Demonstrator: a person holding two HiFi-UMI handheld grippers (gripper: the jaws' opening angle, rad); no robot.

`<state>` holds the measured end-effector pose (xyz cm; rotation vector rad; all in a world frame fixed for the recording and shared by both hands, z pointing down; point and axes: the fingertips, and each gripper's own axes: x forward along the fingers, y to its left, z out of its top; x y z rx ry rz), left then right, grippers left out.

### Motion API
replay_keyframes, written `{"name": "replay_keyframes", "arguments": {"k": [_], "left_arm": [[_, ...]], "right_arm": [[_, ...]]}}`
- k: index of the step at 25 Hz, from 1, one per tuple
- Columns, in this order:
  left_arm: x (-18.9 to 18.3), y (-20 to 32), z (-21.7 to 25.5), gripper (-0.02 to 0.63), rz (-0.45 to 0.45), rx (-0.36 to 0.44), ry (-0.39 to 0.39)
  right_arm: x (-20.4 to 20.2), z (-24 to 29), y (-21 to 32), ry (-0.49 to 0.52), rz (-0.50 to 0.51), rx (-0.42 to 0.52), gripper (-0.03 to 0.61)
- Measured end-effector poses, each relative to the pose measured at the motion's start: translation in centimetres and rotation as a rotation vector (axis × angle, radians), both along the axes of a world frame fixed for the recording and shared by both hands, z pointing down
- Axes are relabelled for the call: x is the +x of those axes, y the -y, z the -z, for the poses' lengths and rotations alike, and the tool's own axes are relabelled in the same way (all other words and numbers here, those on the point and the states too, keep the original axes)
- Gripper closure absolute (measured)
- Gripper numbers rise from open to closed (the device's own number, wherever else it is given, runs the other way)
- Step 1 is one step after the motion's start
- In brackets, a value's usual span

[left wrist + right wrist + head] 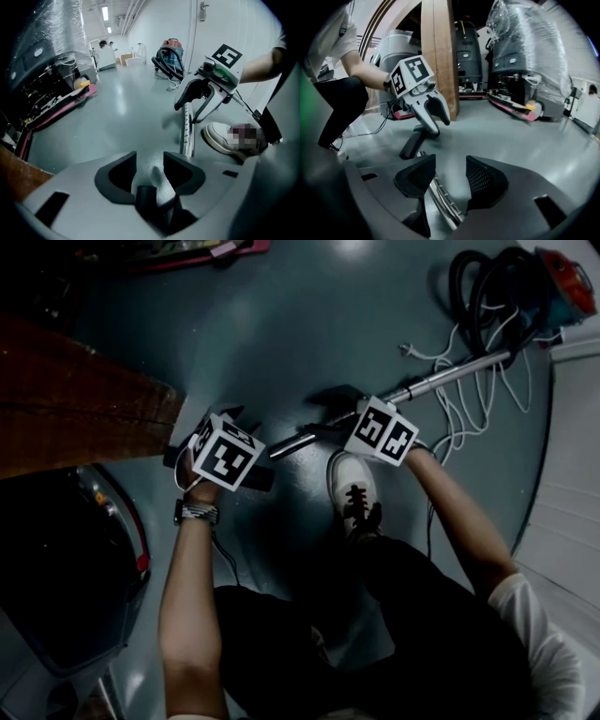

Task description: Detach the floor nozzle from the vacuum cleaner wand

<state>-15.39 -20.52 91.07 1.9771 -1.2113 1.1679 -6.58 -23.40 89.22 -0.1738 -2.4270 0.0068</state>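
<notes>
The chrome wand (441,379) lies slanted on the grey floor and runs down from the vacuum cleaner (558,282). Its lower end lies beside the black floor nozzle (255,476); I cannot tell whether they are joined. My right gripper (451,176) is open, with the wand (440,199) passing low between its jaws, not pinched. My left gripper (150,171) is open above the floor, with a dark stub low between its jaws. In the right gripper view the left gripper (432,111) hangs just above the nozzle's black neck (411,141).
A white shoe (354,486) stands next to the wand. A white cable (469,399) loops around the wand near the vacuum cleaner. A wooden beam (75,399) is at the left, a dark machine (56,587) below it. Wrapped machines (529,61) stand farther off.
</notes>
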Motion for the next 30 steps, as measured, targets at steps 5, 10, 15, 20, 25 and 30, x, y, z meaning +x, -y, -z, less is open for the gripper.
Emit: {"name": "replay_keyframes", "arguments": {"k": [5,10,15,20,25,30], "left_arm": [[0.8,3.1,2.4,0.575,0.034,0.157,-0.019],[1.8,6.2,6.0,0.612,0.082,0.336,-0.075],[1.9,8.1,10.1,0.612,0.111,0.513,-0.1],[0.9,9.1,16.8,0.612,0.14,0.743,-0.107],[1.5,9.0,22.1,0.612,0.155,0.876,-0.127],[2.2,8.1,27.6,0.612,0.142,1.047,-0.172]], "right_arm": [[0.7,3.4,3.5,0.094,-0.199,0.059,0.436],[2.4,6.9,7.2,0.164,-0.396,0.123,0.541],[2.9,10.1,9.0,0.237,-0.454,0.172,0.545],[2.4,14.1,9.3,0.298,-0.426,0.278,0.545],[1.6,18.9,9.3,0.407,-0.435,0.332,0.545],[1.0,23.6,8.9,0.522,-0.438,0.38,0.545]]}}
